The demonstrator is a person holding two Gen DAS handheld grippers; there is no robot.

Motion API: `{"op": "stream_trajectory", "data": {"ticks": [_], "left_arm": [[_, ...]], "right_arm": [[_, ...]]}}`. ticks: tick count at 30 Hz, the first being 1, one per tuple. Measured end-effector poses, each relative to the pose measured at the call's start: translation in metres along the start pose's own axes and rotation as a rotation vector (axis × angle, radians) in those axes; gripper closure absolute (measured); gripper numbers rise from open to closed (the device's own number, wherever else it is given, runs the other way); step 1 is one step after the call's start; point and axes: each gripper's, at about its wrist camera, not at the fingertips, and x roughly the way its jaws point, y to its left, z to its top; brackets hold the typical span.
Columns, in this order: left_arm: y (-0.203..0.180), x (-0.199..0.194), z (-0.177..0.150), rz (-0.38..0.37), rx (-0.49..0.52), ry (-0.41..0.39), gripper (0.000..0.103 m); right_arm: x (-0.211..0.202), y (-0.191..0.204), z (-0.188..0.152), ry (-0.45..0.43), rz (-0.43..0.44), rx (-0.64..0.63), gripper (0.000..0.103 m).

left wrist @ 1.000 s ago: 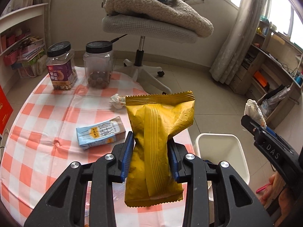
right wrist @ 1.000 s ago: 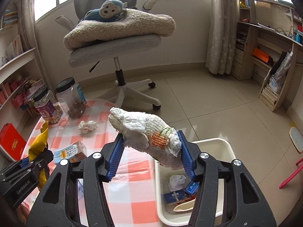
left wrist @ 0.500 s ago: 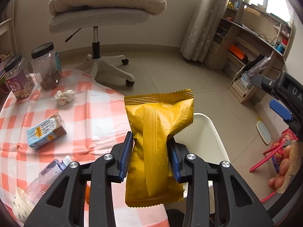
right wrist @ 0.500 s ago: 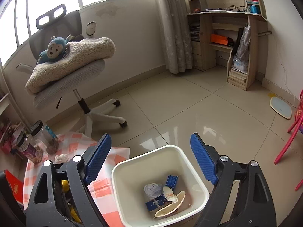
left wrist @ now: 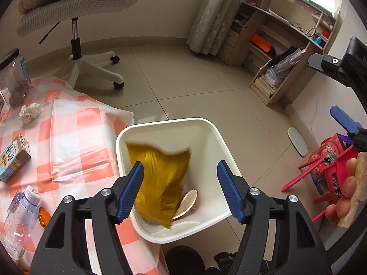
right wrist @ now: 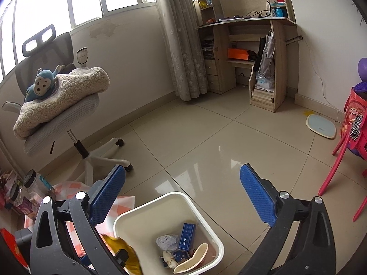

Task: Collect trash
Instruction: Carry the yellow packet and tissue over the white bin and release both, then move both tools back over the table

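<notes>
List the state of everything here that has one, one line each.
Left claw: jaws opening, pads clear of the wrapper.
Right claw: jaws opening, nothing between them.
Yellow snack wrapper: blurred, dropping into the bin.
White bin: upright on the floor, partly filled.
Milk carton: lying on the tablecloth.
Plastic bottle: lying down, cap on.
Crumpled tissue: on the tablecloth.
Jar: upright, lid on.
</notes>
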Motion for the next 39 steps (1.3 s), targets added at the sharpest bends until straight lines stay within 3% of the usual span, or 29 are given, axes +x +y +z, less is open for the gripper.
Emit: {"op": "stream_trajectory", "data": {"ticks": [7,14,24,33,39], "left_arm": [[0.019,-0.025,-0.001,0.081,0.003,-0.063,0.031],[0.05,-0.058,-0.006,0.242,0.012,-0.15,0.022],[0.104,-0.098,-0.033,0.402,-0.05,-0.202,0.016],[0.16,-0.127,-0.07,0.518,-0.113,-0.136,0.015],[0.202,-0.133,-0.104,0.583,-0.087,0.019,0.013]], "right_arm": [[-0.001,0.023,-0.011,0.005,0.0,-0.091,0.007],[-0.006,0.059,-0.03,-0.017,-0.01,-0.241,0.007],[-0.013,0.122,-0.081,0.06,0.055,-0.462,0.007],[-0.028,0.177,-0.123,0.104,0.159,-0.607,0.007],[-0.031,0.21,-0.141,0.163,0.225,-0.647,0.007]]}}
